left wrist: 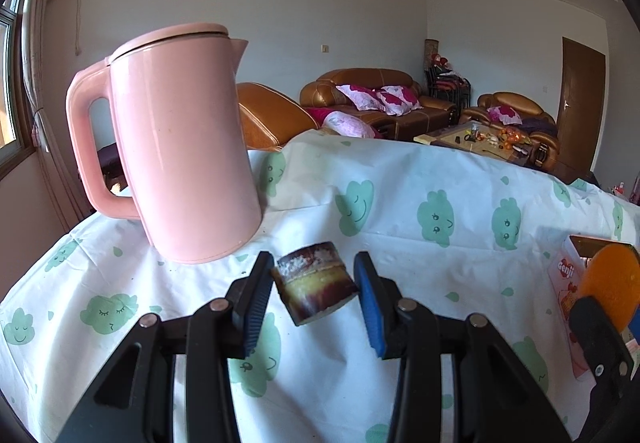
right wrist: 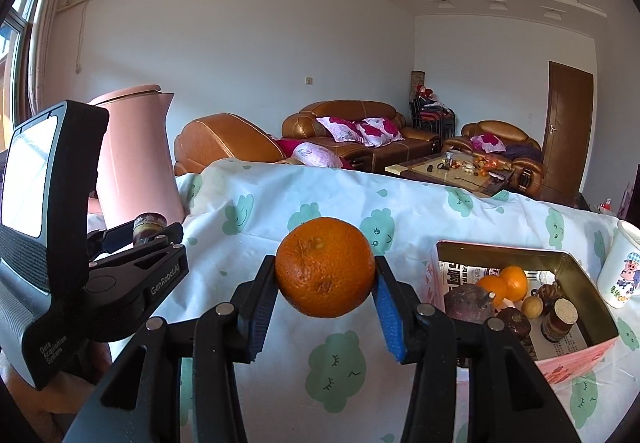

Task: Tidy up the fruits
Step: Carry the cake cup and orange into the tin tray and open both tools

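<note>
We hold a firm, light mandarin (right wrist: 325, 267) across its middle in right gripper (right wrist: 325, 285); left gripper (left wrist: 315, 293) clamps stiff sugarcane piece (left wrist: 315, 287) endwise.

Pink kettle (left wrist: 180, 147), orange mandarin (right wrist: 325, 267), white tablecloth (left wrist: 400, 211) with green smiling clouds — blue-padded black fingers (left wrist: 370, 303)

Kettle (left wrist: 180, 147) left, open cloth (left wrist: 400, 203) right

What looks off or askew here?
Nothing spilled. The sugarcane piece sits skewed between the left gripper's pads. The orange in the right gripper has scarred skin. The tin holds mixed pieces.
</note>
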{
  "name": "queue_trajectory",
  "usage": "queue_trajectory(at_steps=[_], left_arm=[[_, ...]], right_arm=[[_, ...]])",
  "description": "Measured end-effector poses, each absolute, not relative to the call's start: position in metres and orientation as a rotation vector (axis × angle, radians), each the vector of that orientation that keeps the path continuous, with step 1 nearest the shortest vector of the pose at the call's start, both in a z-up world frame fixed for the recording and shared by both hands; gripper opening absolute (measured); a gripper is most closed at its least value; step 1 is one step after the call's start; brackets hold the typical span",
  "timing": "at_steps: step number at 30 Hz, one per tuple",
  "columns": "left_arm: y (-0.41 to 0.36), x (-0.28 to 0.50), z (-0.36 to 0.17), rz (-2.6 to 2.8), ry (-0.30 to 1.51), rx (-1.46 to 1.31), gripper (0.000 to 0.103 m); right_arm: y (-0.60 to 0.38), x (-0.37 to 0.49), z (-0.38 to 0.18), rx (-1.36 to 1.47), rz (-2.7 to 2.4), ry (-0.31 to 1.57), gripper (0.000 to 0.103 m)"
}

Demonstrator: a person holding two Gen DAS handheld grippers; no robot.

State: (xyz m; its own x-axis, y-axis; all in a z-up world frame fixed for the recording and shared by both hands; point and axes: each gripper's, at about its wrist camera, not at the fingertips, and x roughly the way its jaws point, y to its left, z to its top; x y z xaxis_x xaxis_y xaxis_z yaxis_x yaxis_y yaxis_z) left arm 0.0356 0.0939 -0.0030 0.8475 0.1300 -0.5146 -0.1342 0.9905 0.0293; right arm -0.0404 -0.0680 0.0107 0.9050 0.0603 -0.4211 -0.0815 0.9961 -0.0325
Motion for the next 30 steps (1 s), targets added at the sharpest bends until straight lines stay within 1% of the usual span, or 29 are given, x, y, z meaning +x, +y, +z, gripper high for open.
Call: queue_trajectory(at_steps=[5,9,12,30], left_arm=[[0.081,0.021,0.001,0.123,0.509,0.007,0.043],[0.074,0.015,-0.001,0.076,0.542,-0.040,0.043],[0.065,0.009,0.001,0.061,0.535,-0.035,0.043],[-0.017,-0.008,0.009,-0.054,0.499,0.047,0.043]], right_arm=[[-0.076,-0.054,0.011,-0.057,0.072,0.429,0.049],[-0.083,-0.061,0.012,-0.062,0.073,0.428,0.049],[-0.088,-0.066,0.012,-0.067,0.071,0.422,0.049],[-0.172,-0.085,0.021,-0.044,-0.024,0.390,0.049]])
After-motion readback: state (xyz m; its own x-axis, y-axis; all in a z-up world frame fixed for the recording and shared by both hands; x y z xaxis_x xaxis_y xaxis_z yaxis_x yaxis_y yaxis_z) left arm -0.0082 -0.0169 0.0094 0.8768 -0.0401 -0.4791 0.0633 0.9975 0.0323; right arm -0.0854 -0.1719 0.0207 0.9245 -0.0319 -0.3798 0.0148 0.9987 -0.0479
